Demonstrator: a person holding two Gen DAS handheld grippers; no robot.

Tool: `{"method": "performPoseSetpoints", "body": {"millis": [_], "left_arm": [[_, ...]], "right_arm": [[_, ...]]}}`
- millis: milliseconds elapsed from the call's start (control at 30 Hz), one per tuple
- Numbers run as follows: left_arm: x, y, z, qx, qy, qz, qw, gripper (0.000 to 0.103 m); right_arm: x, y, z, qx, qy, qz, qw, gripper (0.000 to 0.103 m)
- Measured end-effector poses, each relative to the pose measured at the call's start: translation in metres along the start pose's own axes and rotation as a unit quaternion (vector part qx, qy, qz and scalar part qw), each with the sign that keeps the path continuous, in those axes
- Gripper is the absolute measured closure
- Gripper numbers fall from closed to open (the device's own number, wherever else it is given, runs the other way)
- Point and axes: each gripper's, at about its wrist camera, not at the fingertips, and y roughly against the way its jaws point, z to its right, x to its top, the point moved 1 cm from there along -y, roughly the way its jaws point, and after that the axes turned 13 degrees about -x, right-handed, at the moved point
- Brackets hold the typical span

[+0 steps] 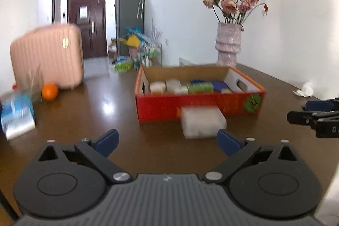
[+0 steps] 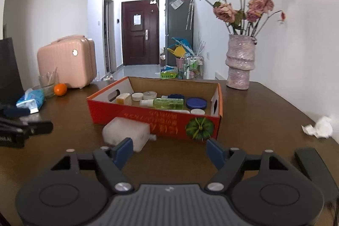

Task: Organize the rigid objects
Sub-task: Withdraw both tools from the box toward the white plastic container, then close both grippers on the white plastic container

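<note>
An open red cardboard box (image 1: 190, 106) (image 2: 161, 120) stands mid-table and holds several small jars, bottles and a blue lid (image 2: 196, 103). A white translucent plastic bottle (image 1: 202, 121) (image 2: 127, 132) lies on its side on the table against the box's near wall. My left gripper (image 1: 167, 141) is open and empty, just short of the bottle. My right gripper (image 2: 169, 150) is open and empty, with the bottle by its left finger (image 2: 124, 151). Each gripper shows at the edge of the other's view.
A pink vase of dried roses (image 2: 239, 63) stands behind the box on the right. A crumpled tissue (image 2: 320, 127) lies at the right edge. An orange (image 2: 60, 89), a glass (image 2: 47, 82), a blue wipes pack (image 2: 31, 100) and a pink suitcase (image 2: 65, 63) are on the left.
</note>
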Motion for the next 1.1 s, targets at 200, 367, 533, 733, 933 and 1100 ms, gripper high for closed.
{"method": "performPoseSetpoints", "body": {"millis": [200,367,533,733,933,1100], "left_arm": [[-0.041,0.026,0.015,-0.013,0.021,-0.025,0.9994,0.001],[-0.05,0.032,0.02,-0.005,0.023,-0.031,0.9993,0.0],[-0.046,0.039,0.021,-0.007,0.019,-0.021,0.9996,0.0],[-0.04,0.027,0.015,-0.014,0.03,-0.027,0.9991,0.0],[-0.02,-0.006,0.001,-0.028,0.042,-0.036,0.9981,0.011],[0.008,-0.058,-0.016,-0.047,0.051,-0.055,0.9961,0.035]], "right_arm": [[-0.047,0.031,0.008,0.007,-0.025,-0.037,0.999,0.022],[-0.062,0.046,0.011,0.006,-0.037,-0.047,0.998,0.022],[-0.059,0.05,0.015,-0.005,-0.047,-0.038,0.998,0.022],[-0.053,0.036,0.019,-0.01,-0.067,-0.044,0.997,0.023],[-0.039,0.002,0.013,0.005,-0.076,-0.062,0.995,0.032],[-0.02,-0.044,-0.002,0.038,-0.083,-0.079,0.993,0.046]]}}
